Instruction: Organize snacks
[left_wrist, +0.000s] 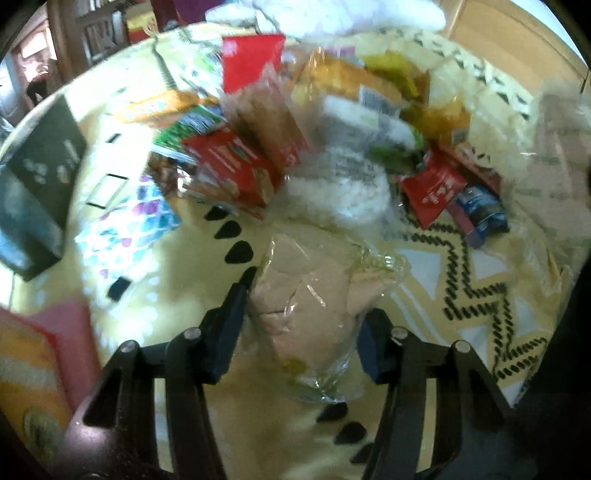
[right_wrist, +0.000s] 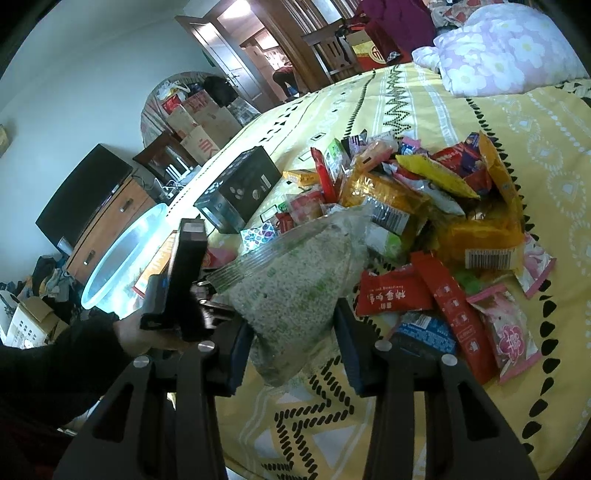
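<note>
A pile of snack packets (right_wrist: 424, 206) lies on a yellow patterned bedspread (right_wrist: 535, 122); the pile also shows blurred in the left wrist view (left_wrist: 332, 122). My left gripper (left_wrist: 303, 306) is shut on a clear bag of tan powder (left_wrist: 306, 295), held above the bedspread. My right gripper (right_wrist: 291, 328) has its fingers on either side of a clear bag of pale grains (right_wrist: 291, 273), which looks held between them. The left gripper's body (right_wrist: 184, 280) shows beside that bag.
A dark box (right_wrist: 240, 188) and a clear plastic tub (right_wrist: 122, 258) sit at the bed's left edge. A floral pillow (right_wrist: 506, 48) lies at the far end. A cabinet with a TV (right_wrist: 81, 199) and cardboard boxes (right_wrist: 199, 125) stand beyond the bed.
</note>
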